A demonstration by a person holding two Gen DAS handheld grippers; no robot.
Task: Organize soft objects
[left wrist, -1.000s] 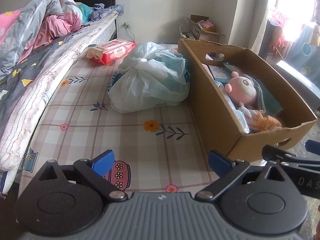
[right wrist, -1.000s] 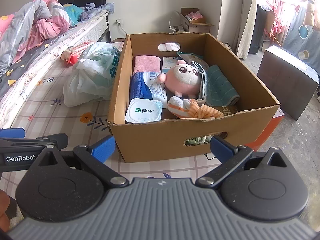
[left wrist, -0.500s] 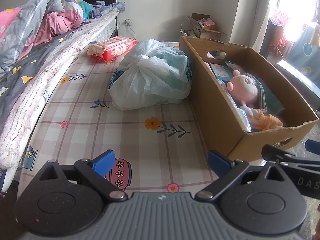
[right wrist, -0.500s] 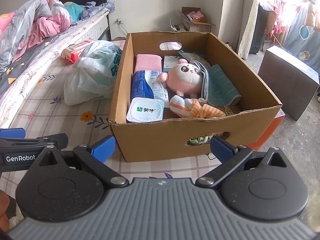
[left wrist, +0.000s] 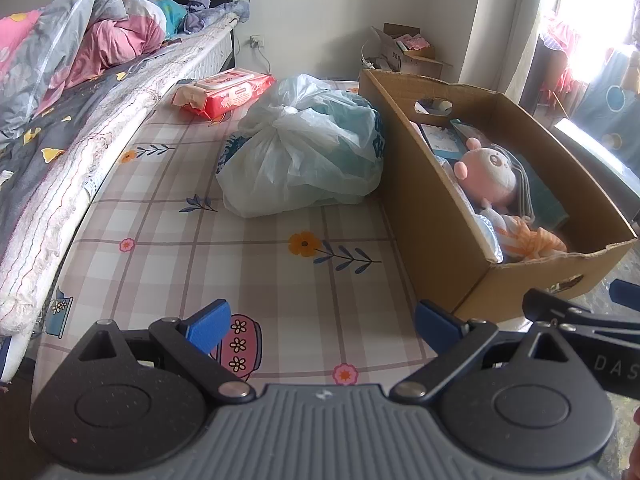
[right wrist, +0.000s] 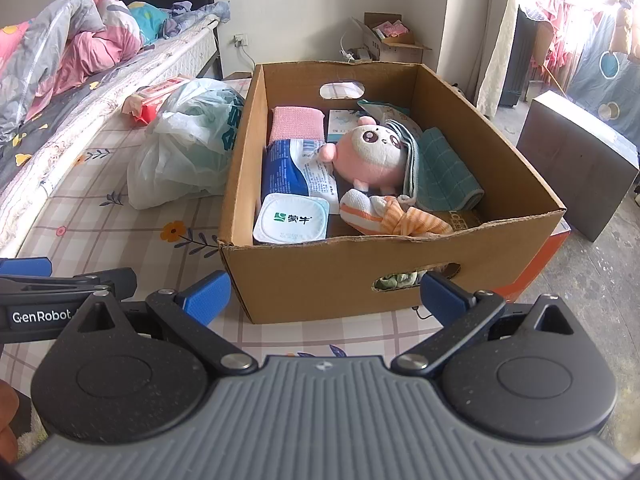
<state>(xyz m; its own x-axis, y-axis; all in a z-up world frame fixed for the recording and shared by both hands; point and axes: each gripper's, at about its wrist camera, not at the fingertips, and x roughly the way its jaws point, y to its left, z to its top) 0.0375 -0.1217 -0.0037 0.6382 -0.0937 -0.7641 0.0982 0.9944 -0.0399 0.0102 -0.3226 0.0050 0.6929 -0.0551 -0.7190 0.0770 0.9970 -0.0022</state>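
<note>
Two grippers are hovering side by side over a checked, flower-printed sheet (left wrist: 248, 248), each with its blue-padded fingers spread wide and gripping nothing. The left gripper (left wrist: 322, 322) is pointing along the sheet, while the right gripper (right wrist: 324, 296) is facing the near wall of a cardboard box (right wrist: 340, 276).

Inside the box, a white tub (right wrist: 292, 218) with green print is sitting at the near left corner, with an orange-and-white striped cloth (right wrist: 392, 214) lying just to its right. Behind them a blue-and-white packet (right wrist: 296, 172) is lying beside a pink plush toy (right wrist: 370, 154), which is leaning against a folded green towel (right wrist: 444, 172). A pink sponge-like pad (right wrist: 298, 124) is resting beyond the packet.

Left of the box, touching its side, a knotted plastic bag (left wrist: 304, 148) is sitting on the sheet. Farther off, a red wipes pack (left wrist: 228, 90) is lying near the mattress edge (left wrist: 80, 152), and crumpled bedding (left wrist: 80, 40) is piling up beyond it.
</note>
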